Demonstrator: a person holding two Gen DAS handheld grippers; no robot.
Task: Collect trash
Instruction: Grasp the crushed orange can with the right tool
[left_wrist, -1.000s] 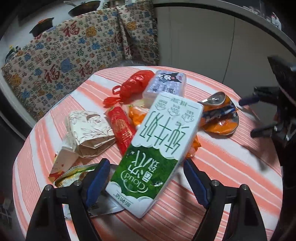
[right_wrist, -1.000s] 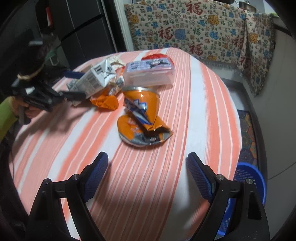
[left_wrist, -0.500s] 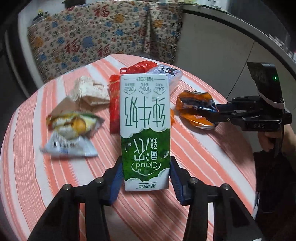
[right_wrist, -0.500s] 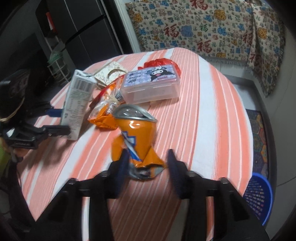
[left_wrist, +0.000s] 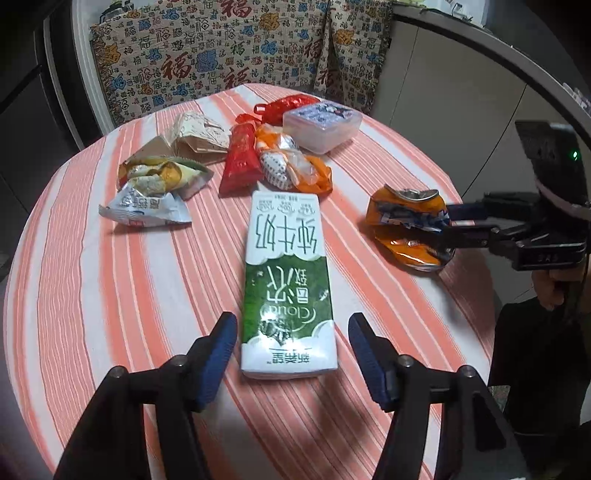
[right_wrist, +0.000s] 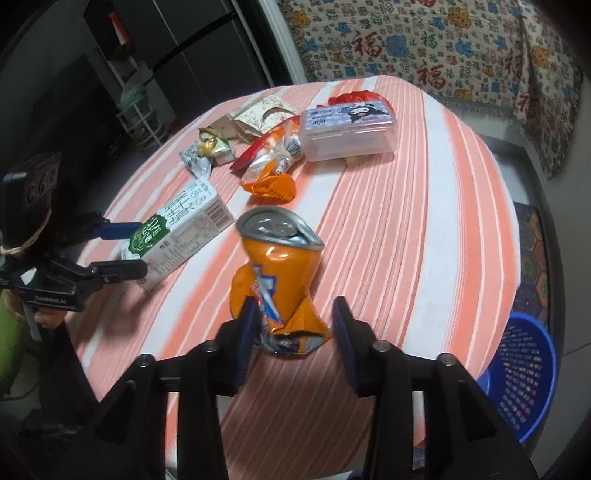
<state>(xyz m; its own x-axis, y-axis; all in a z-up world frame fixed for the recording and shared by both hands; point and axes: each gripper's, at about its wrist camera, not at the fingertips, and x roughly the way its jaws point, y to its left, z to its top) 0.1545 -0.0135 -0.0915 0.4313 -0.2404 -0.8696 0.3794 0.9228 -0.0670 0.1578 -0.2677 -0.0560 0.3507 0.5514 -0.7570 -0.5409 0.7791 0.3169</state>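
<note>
A green and white milk carton (left_wrist: 286, 266) lies flat on the striped tablecloth (left_wrist: 110, 295). Its near end sits between the blue pads of my left gripper (left_wrist: 291, 343). The jaws are opening, and a gap shows on each side of the carton. A crushed orange can (right_wrist: 277, 266) stands tilted on the cloth, its crumpled base between the pads of my right gripper (right_wrist: 291, 332). Those jaws are opening too, and the right pad stands clear of the can. The right wrist view shows the left gripper (right_wrist: 136, 247) around the carton (right_wrist: 184, 225). The left wrist view shows the right gripper (left_wrist: 447, 227) at the can (left_wrist: 402, 221).
Several snack wrappers (left_wrist: 147, 184), a red packet (left_wrist: 240, 158), a folded paper box (left_wrist: 199, 140), a red bag (left_wrist: 288, 105) and a clear plastic box (left_wrist: 321, 125) lie further back on the round table. A blue basket (right_wrist: 524, 376) stands on the floor beside the table. A patterned cloth (left_wrist: 221, 55) hangs behind.
Both grippers closed on their items half a second ago and have since opened. The carton now lies flat between the left pads. The can stays between the right pads.
</note>
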